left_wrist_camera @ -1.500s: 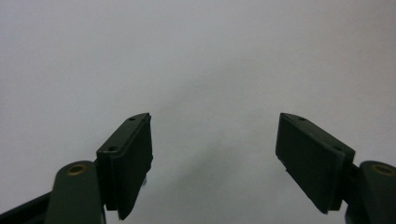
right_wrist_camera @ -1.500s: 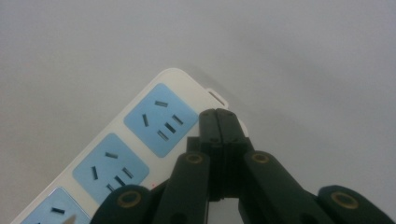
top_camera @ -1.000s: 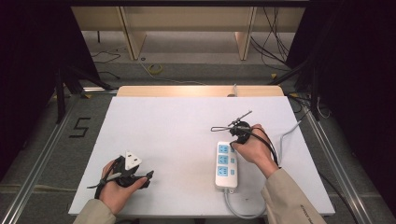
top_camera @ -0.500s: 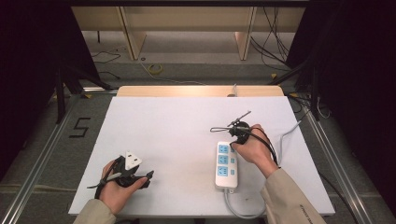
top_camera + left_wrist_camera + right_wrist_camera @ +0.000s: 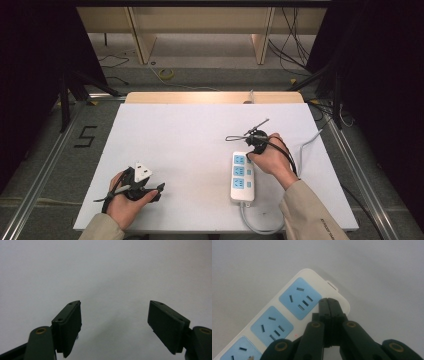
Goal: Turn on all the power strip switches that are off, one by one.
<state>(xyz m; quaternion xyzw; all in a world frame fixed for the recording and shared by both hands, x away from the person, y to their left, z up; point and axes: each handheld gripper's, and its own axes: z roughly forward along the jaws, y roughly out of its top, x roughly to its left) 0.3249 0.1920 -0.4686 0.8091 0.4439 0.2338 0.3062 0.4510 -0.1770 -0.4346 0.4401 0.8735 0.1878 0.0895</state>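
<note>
A white power strip (image 5: pixel 241 176) with three blue sockets lies on the white table (image 5: pixel 200 125), right of centre; its grey cord (image 5: pixel 257 226) loops off the near end. My right gripper (image 5: pixel 251 152) hangs over the strip's far end. In the right gripper view its jaws (image 5: pixel 328 302) are pressed together with nothing between them, tips just beside the end socket of the strip (image 5: pixel 312 277). My left gripper (image 5: pixel 157 191) rests near the table's front left, apart from the strip. In the left gripper view its jaws (image 5: pixel 115 322) stand wide open over bare table.
A grey cable (image 5: pixel 310 140) runs off the table's right side. Behind the table's far wooden edge (image 5: pixel 215 96) is a floor with loose cables and shelf legs. Metal rails run along both sides of the table.
</note>
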